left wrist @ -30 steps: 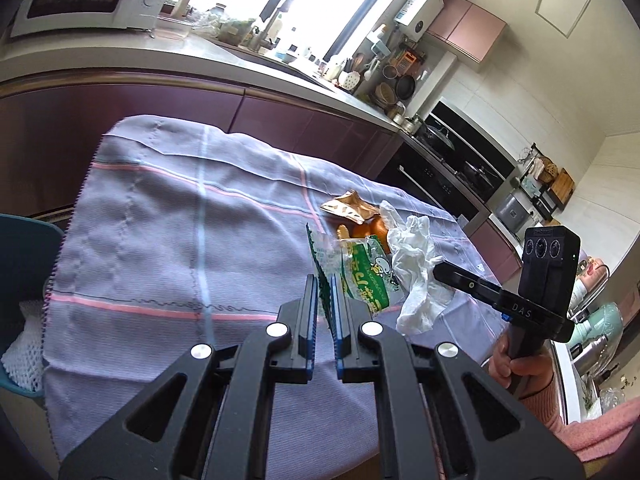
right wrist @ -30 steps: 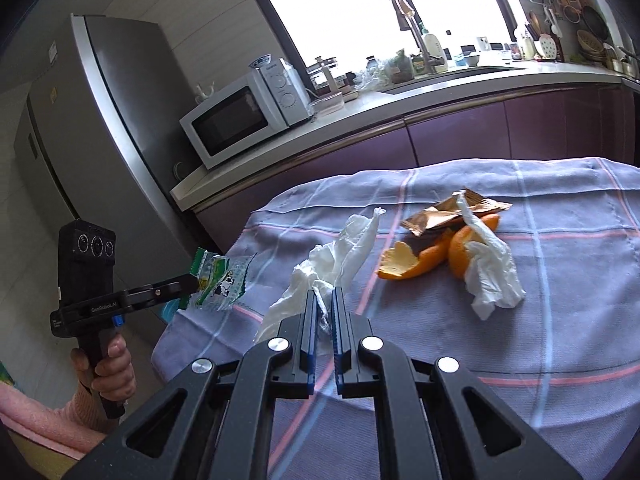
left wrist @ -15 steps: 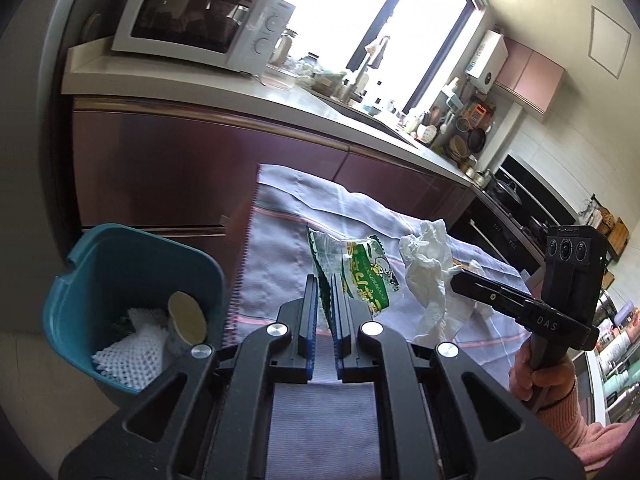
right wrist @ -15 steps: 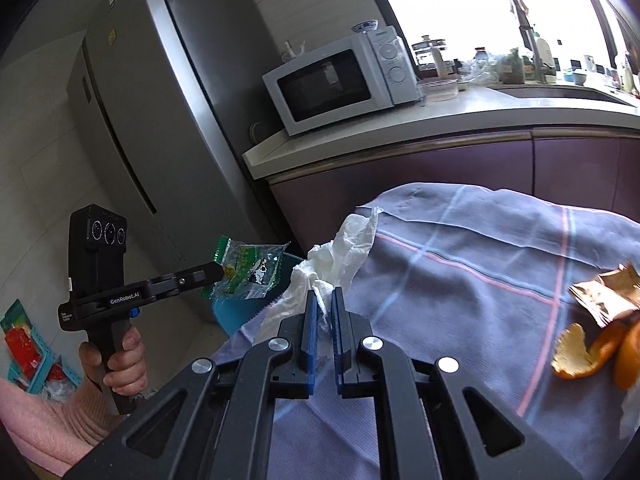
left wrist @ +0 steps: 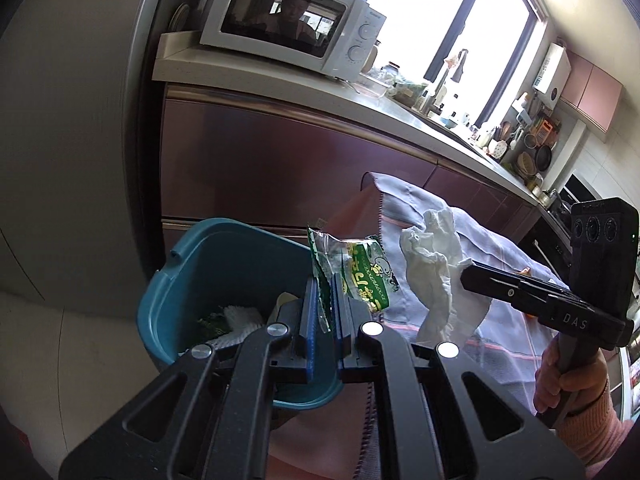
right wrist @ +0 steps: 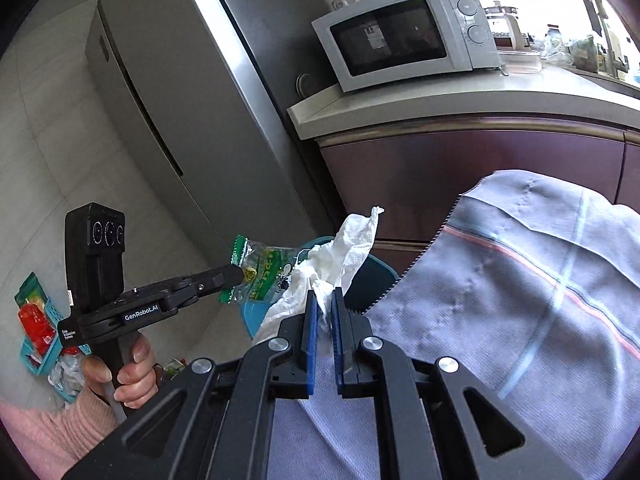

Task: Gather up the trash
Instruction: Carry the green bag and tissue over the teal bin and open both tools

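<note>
My left gripper (left wrist: 325, 294) is shut on a green and clear snack wrapper (left wrist: 362, 276), held above the rim of a teal trash bin (left wrist: 188, 280) on the floor. The bin holds white netting and scraps. My right gripper (right wrist: 324, 306) is shut on a crumpled white tissue (right wrist: 344, 248), which hangs over the table's left edge beside the bin (right wrist: 378, 270). From the right wrist view the left gripper (right wrist: 236, 276) shows with the wrapper (right wrist: 264, 270); from the left wrist view the right gripper (left wrist: 466, 276) shows with the tissue (left wrist: 436, 264).
A grey-lilac cloth with pink and blue lines covers the table (right wrist: 540, 312). Behind stand purple cabinets (left wrist: 260, 152), a counter with a white microwave (left wrist: 288, 28) and a steel fridge (right wrist: 192, 120). Small teal baskets with packets (right wrist: 36, 328) lie on the floor.
Both grippers swung left from over the table toward the bin, each still gripping its piece. The orange peel and gold wrapper have left the right wrist view; the bin now sits under the left gripper.
</note>
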Demonstrator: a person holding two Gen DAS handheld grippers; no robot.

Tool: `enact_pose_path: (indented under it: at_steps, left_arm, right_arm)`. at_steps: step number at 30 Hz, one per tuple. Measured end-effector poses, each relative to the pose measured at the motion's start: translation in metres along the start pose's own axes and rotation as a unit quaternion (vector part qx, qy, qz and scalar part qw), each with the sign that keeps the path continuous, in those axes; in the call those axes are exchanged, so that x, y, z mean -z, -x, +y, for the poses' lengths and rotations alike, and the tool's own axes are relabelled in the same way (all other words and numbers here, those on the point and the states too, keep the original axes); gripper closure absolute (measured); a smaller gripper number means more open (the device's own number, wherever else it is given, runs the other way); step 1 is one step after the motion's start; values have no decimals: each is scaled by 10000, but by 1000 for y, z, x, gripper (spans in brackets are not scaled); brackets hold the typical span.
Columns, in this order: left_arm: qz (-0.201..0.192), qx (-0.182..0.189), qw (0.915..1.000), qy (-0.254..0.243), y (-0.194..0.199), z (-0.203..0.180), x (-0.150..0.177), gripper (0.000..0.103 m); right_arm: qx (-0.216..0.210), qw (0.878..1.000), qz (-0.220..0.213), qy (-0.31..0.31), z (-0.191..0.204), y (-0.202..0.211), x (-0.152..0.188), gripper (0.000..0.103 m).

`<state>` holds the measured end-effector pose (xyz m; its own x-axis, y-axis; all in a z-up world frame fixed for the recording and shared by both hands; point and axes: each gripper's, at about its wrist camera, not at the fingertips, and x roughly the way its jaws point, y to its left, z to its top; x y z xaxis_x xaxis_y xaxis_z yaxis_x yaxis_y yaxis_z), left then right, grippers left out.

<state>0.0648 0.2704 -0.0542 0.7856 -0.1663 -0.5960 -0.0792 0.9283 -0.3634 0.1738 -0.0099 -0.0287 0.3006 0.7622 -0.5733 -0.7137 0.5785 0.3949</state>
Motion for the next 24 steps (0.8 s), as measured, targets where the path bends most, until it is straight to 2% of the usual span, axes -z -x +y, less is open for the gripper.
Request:
enact_pose_path:
  at_steps: [7, 14, 18, 24]
  left_arm:
    - [197, -363, 9989, 229, -25, 26, 4, 96]
    - [383, -569, 9970, 361, -48, 45, 6, 96]
    - [500, -704, 9955, 393, -59, 50, 10, 95]
    - [587, -796, 9946, 328, -73, 51, 14, 92]
  right_arm:
    - [20, 9993, 380, 26, 6, -44, -3, 96]
    - [80, 9973, 734, 26, 9, -79, 0, 93]
    - [118, 9959, 895, 26, 11, -89, 1, 90]
    - [118, 9961, 879, 29, 10, -88, 4, 86]
